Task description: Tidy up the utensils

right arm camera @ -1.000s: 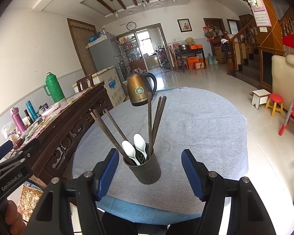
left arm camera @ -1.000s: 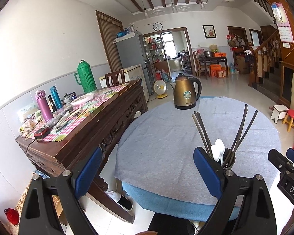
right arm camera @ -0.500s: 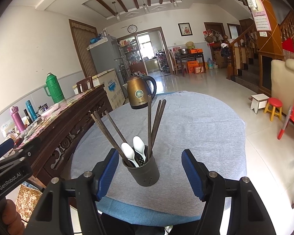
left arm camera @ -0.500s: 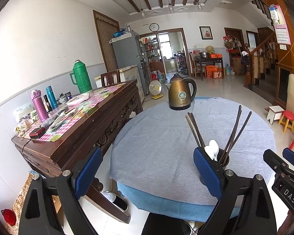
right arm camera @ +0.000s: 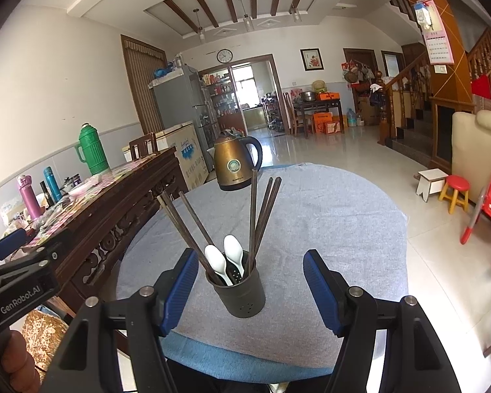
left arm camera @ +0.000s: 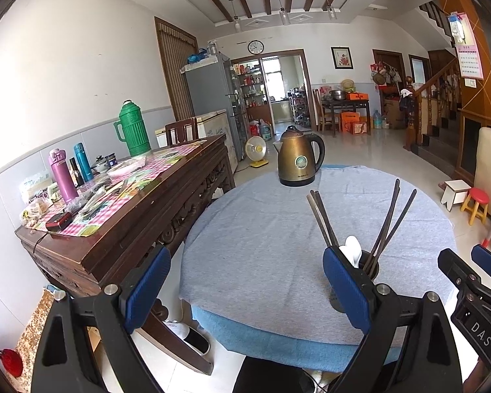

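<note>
A round table (right arm camera: 327, 216) covered by a grey-blue cloth fills the middle of both views, with a long dark carved wooden sideboard (left arm camera: 121, 222) just beside it on the left. A bronze electric kettle (right arm camera: 235, 163) stands at the table's far edge. Near the front edge stands a dark cylindrical utensil holder (right arm camera: 240, 294), upright. In it are 6 dark chopsticks (right arm camera: 252, 216), fanned outward in 2 groups, and 2 white spoons (right arm camera: 234, 255) with their bowls up.

The right gripper (right arm camera: 250, 285) is open wide, its blue pads on either side of the holder without touching it; it grips nothing. The left gripper (left arm camera: 245, 285) is also spread wide and empty, hovering over the table's front left edge, with the utensil holder (left arm camera: 371, 263) partly hidden behind its right finger. A hand (right arm camera: 16, 360) holds the left gripper's handle at the lower left of the right wrist view.
</note>
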### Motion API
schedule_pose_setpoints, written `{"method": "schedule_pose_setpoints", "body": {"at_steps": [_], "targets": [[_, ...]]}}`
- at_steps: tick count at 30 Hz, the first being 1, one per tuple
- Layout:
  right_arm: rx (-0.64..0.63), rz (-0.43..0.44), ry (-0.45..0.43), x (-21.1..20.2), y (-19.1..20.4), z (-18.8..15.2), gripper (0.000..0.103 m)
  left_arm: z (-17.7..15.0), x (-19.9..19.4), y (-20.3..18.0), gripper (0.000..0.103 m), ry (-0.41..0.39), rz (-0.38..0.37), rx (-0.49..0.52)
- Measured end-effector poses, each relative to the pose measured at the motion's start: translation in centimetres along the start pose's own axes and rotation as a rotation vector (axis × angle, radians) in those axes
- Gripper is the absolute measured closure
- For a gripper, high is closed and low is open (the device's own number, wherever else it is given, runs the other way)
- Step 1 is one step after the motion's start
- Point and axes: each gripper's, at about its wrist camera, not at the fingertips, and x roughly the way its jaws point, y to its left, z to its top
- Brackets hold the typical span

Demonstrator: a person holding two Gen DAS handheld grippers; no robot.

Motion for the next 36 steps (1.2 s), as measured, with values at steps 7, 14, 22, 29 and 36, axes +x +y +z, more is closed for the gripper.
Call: {"method": "schedule_pose_setpoints", "body": {"at_steps": [7, 14, 22, 29, 36], "targets": [[-0.002, -0.003, -0.012, -0.28, 0.05, 0.0, 0.032, -0.12, -0.28, -0.13, 0.009, -0.002, -0.009, -0.006], [-0.017, -0.001, -0.021, -0.67, 0.31, 0.1, 0.032, -0.05, -0.41, -0.01, 0.009, -0.004, -0.007, -0.016], [-0.029, -0.006, -0.03, -0.94, 0.64, 0.05, 0.031, 0.02, -0.3, 0.29, 0.009, -0.005, -0.01, -0.023], [-0.037, -0.009, -0.034, -0.93, 0.8, 0.1, 0.031, 0.05, -0.24, 0.38, 0.009, -0.007, -0.009, -0.023], [-0.038, -0.021, -0.04, -1.06, 0.93, 0.18, 0.028, -0.06, -0.45, 0.3, 0.009, -0.006, -0.013, -0.03]]}}
